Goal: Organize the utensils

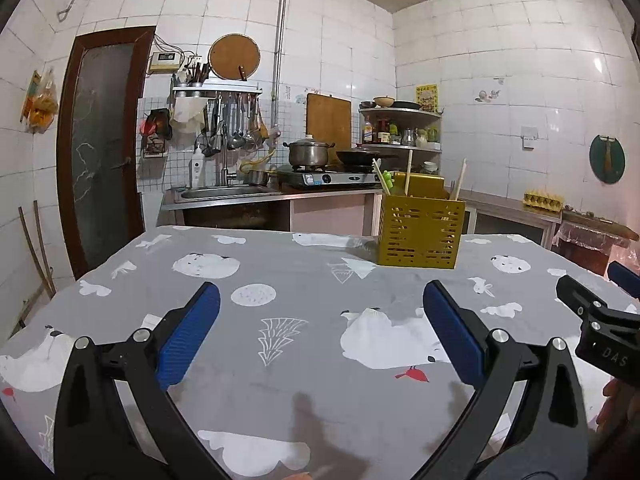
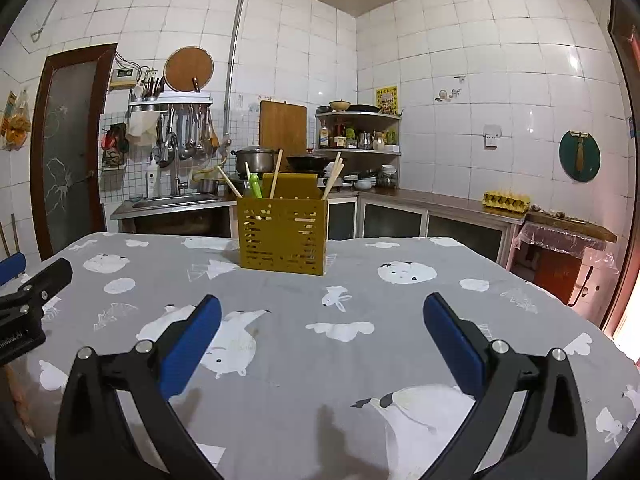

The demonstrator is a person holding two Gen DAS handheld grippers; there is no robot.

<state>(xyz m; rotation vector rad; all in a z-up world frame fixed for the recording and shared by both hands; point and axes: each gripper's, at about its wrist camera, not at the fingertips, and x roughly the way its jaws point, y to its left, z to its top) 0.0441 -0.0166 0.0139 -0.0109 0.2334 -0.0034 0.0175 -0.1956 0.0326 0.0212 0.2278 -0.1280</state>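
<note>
Blue pads on black arms fill the foreground: the left gripper (image 1: 320, 304) hovers low over the bench (image 1: 304, 384) with its fingers (image 1: 188, 336) spread wide and nothing between them. The right gripper (image 2: 322, 316) sits just the same, fingers (image 2: 452, 340) wide apart and empty. Each one peeks into the other's view at the edge, so they hang side by side, near each other but apart.

Under both lies a grey cloth (image 2: 280, 360) printed with white bears, rabbits and clouds, and the stretch ahead of the fingers is bare fabric right up to the holder.

Further out, toward the far edge of the bench, stands the yellow slotted utensil holder (image 2: 282, 236), upright. Wooden chopsticks (image 2: 276, 174) lean out of its top at several angles, and a green utensil (image 2: 254, 185) pokes up on the left side; which compartment each sits in, I cannot tell.

Beyond the bench, a steel sink (image 1: 228, 192) and a stove carrying a lidded pot (image 1: 308, 152) and a dark wok. Ladles hang from a wall rack (image 1: 218, 90), a cutting board (image 1: 328, 120) leans on the tiles, a corner shelf (image 2: 358, 132) holds bottles, and an egg tray (image 2: 506, 201) rests on the right-hand counter.
</note>
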